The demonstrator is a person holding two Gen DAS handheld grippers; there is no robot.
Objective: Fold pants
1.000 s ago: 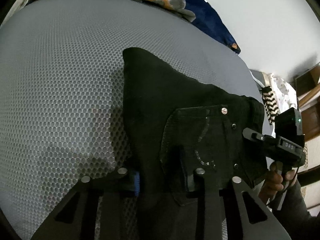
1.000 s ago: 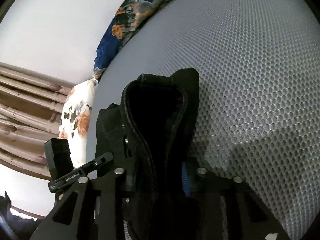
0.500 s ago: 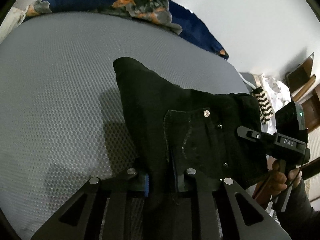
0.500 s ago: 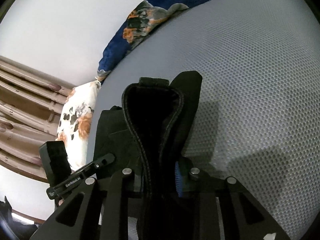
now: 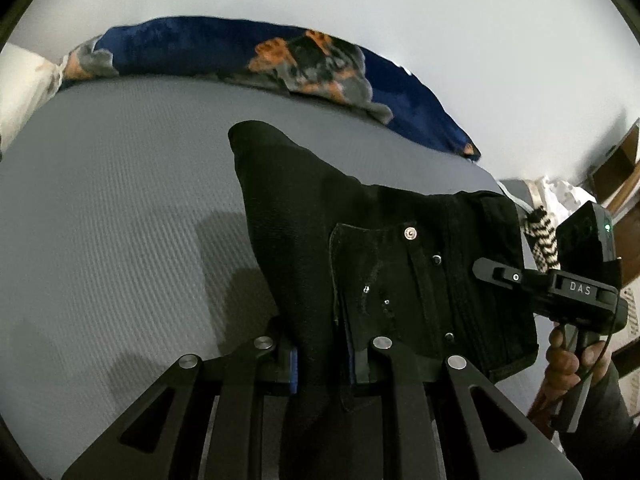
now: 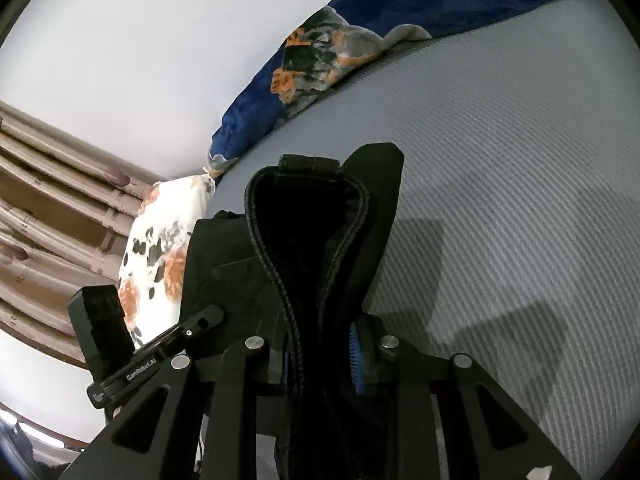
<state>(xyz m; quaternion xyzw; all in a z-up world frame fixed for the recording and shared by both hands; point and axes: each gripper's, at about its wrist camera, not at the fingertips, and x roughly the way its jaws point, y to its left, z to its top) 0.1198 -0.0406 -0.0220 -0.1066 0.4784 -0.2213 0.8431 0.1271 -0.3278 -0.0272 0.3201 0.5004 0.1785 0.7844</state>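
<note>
Black denim is clamped in both grippers: the pants (image 5: 384, 264) are pinched between the blue pads of the left gripper (image 5: 322, 354) and, in the other view, between those of the right gripper (image 6: 320, 354), both sets of jaws narrow around bunched cloth. The garment is held above a grey textured mattress (image 5: 120, 208), on which its shadow is cast. Only in the left wrist view are the fly, a silver waist button (image 5: 409, 233), small rivets and a pocket edge shown, together with the right gripper's body marked DAS and the hand (image 5: 576, 360) gripping its handle. Only in the right wrist view is the stitched waistband seen edge-on, gaping as a dark loop, with a belt loop (image 6: 310, 163) at its top; beige curtains (image 6: 52, 208) and a floral white pillow (image 6: 160, 256) are also shown there. A blue patterned blanket (image 5: 248, 50) is seen in both views along the mattress's far edge.
</note>
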